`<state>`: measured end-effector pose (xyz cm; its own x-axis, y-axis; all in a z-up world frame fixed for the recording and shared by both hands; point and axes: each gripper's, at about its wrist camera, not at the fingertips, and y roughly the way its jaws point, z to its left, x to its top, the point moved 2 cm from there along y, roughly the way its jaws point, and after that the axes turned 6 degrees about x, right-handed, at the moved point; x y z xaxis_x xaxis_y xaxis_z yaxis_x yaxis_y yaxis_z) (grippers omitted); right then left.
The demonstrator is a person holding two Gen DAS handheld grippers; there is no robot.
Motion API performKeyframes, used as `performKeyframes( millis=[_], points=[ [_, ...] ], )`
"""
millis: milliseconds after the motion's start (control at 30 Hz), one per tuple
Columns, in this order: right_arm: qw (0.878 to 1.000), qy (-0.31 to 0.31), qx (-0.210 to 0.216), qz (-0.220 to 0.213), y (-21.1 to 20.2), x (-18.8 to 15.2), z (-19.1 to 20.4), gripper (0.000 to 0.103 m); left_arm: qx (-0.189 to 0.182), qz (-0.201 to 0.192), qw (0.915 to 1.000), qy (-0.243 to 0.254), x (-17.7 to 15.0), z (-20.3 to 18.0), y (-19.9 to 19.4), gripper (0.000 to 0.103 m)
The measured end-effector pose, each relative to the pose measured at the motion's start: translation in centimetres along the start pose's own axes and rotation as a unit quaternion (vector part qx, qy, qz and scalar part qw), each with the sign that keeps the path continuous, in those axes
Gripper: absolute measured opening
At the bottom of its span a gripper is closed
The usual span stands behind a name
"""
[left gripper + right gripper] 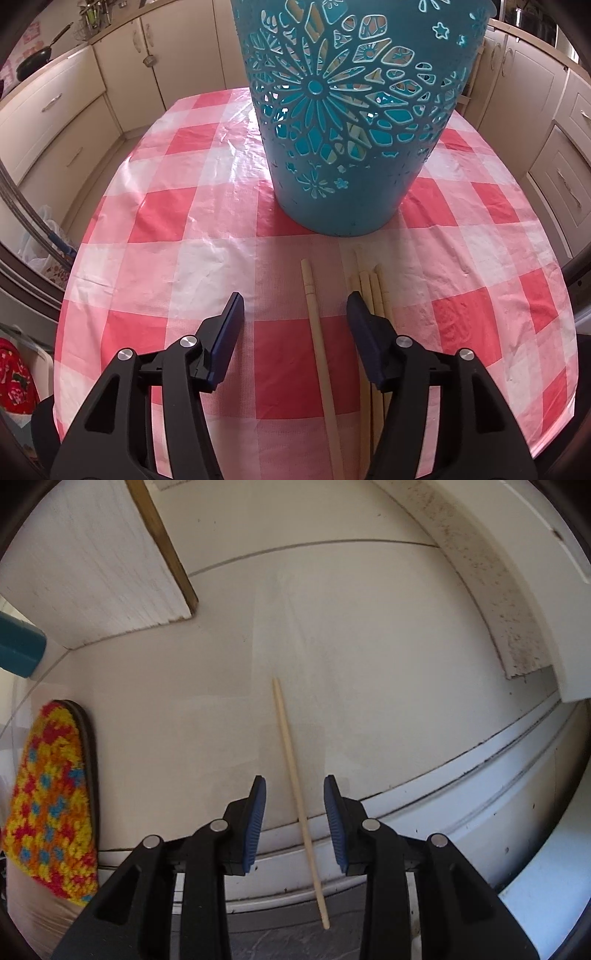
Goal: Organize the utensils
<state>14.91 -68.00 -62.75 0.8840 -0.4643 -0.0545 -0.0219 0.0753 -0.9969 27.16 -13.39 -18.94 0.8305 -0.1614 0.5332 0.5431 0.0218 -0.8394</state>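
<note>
My left gripper (295, 314) hangs over a table covered with a red-and-white checked plastic cloth (155, 206), angled downward, its jaws standing apart with nothing pressed between them. One pale chopstick (319, 343) lies on the cloth in the gap between the jaws, touching neither pad. Just beside it, under and past my right-hand finger, lies a bundle of further chopsticks (373, 291), side by side and roughly parallel to the single one. Beyond them stands a teal basket (351, 110) with a cut-out flower pattern, upright on the cloth; pale sticks show through its openings, though I cannot tell how many. Cream kitchen cabinets (66, 110) surround the table. My right gripper (294, 797) points down at a pale floor (351, 646), jaws partly apart and not clamped on anything. A single chopstick (295, 786) lies on that floor, running between the blue pads; I see a gap on both sides of it. It crosses onto a white moulded edge (461, 805) at the near end. To the left sits a knitted slipper in red, yellow, orange and blue (51, 805), well apart from the stick.
</note>
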Motion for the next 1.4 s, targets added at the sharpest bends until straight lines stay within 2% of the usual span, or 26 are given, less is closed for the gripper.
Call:
performKeyframes(
  millis=[233, 333, 367, 400, 433, 600, 667, 700, 767, 833, 1000, 1133, 1267, 1400],
  points=[
    [1.000, -0.001, 0.011, 0.001, 1.2, -0.4, 0.1, 0.031, 0.002, -0.001, 1.0000, -0.002, 0.0, -0.1, 0.1, 0.057],
    [1.000, 0.002, 0.018, 0.002, 1.3, -0.5, -0.5, 0.025, 0.003, -0.002, 1.0000, -0.005, 0.0, -0.1, 0.1, 0.057],
    [1.000, 0.004, 0.021, 0.001, 1.3, -0.7, -0.7, 0.019, 0.003, -0.002, 1.0000, -0.006, 0.0, -0.1, 0.1, 0.057],
    [1.000, 0.005, 0.023, 0.002, 1.4, -0.9, -1.2, 0.007, 0.003, -0.002, 1.0000, -0.007, 0.0, -0.1, 0.1, 0.057],
    [1.000, 0.010, 0.028, 0.005, 1.5, -1.0, -1.4, 0.005, 0.003, -0.002, 1.0000, -0.007, -0.1, -0.1, 0.0, 0.057],
    [1.000, 0.016, 0.010, 0.023, 1.1, -2.8, -1.7, 0.005, 0.004, -0.001, 1.0000, -0.009, 0.0, -0.1, 0.0, 0.057],
    [0.999, 0.028, 0.025, 0.011, -0.4, -3.9, -1.6, 0.005, 0.005, 0.003, 1.0000, -0.004, 0.2, -0.2, 0.0, 0.056],
    [0.999, 0.035, 0.033, -0.002, -1.7, -4.5, -1.5, 0.005, 0.000, 0.004, 1.0000, -0.002, 0.3, -0.3, 0.1, 0.051],
    [0.998, 0.042, 0.047, -0.023, -4.4, -5.9, -0.9, 0.005, -0.012, 0.003, 0.9999, 0.011, 0.6, -0.9, 0.0, 0.034],
    [0.997, 0.033, 0.054, -0.047, -7.7, -7.6, 0.3, 0.005, -0.027, 0.004, 0.9993, 0.026, 0.8, -1.8, -0.1, 0.008],
    [0.989, 0.002, 0.064, -0.131, -18.3, -10.7, 3.8, 0.005, -0.062, 0.006, 0.9980, 0.012, 0.8, -1.6, -0.1, 0.005],
    [0.975, -0.024, 0.069, -0.208, -27.8, -9.6, 6.6, 0.005, -0.082, 0.013, 0.9965, -0.005, 0.3, -0.5, -0.4, 0.005],
    [0.952, -0.052, 0.079, -0.292, -37.3, -9.6, 8.8, 0.005, -0.099, 0.000, 0.9947, -0.028, 0.0, 1.0, -2.4, 0.005],
    [0.921, -0.083, 0.109, -0.365, -45.8, -9.7, 12.4, 0.005, -0.111, -0.041, 0.9923, -0.037, 0.1, 2.6, -6.1, 0.005]
  ],
)
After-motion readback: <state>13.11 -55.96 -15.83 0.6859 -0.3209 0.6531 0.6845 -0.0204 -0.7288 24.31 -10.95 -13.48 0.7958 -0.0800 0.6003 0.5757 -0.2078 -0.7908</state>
